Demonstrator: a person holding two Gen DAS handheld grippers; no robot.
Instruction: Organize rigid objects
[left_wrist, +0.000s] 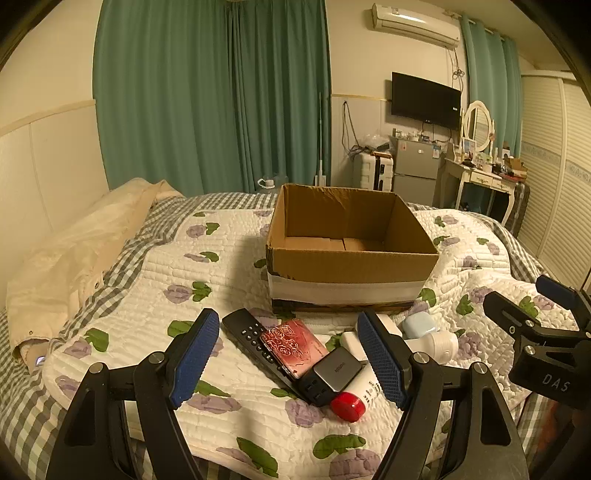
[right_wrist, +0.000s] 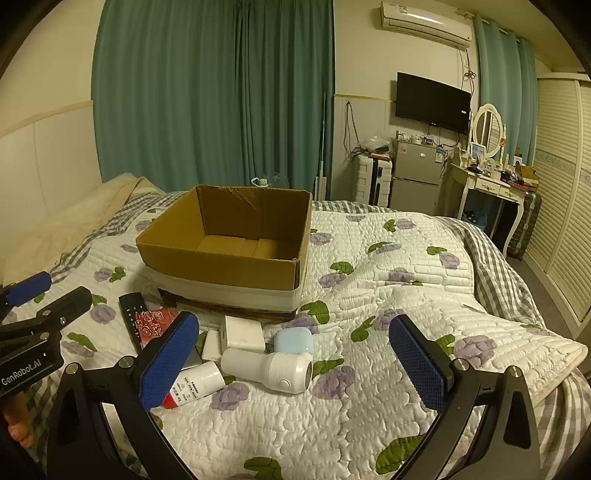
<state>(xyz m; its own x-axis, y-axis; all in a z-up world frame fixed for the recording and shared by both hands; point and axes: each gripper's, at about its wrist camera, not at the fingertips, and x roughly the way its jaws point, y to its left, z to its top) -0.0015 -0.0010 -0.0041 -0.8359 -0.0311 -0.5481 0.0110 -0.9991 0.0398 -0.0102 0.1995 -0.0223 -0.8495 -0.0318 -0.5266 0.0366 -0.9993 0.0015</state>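
The box (left_wrist: 351, 266) is made of brown matt cardboard, with a band of pale smooth tape around its lower part. The quilt (right_wrist: 388, 280) is of stitched, puffy white cloth printed with flowers, bordered by checked woven fabric. The remote (left_wrist: 245, 332) is of matt black plastic. The red case (left_wrist: 293, 347) is glossy, with an embossed rose pattern. The white handheld device (right_wrist: 269, 365) and the pale blue case (right_wrist: 294, 341) are of smooth, slightly shiny plastic. The bottle (right_wrist: 197, 384) is of white plastic with a glossy red cap (left_wrist: 347, 406). The finger pads (right_wrist: 417, 365) are covered in blue, finely textured rubber, set on black matt plastic arms with metal rivets.
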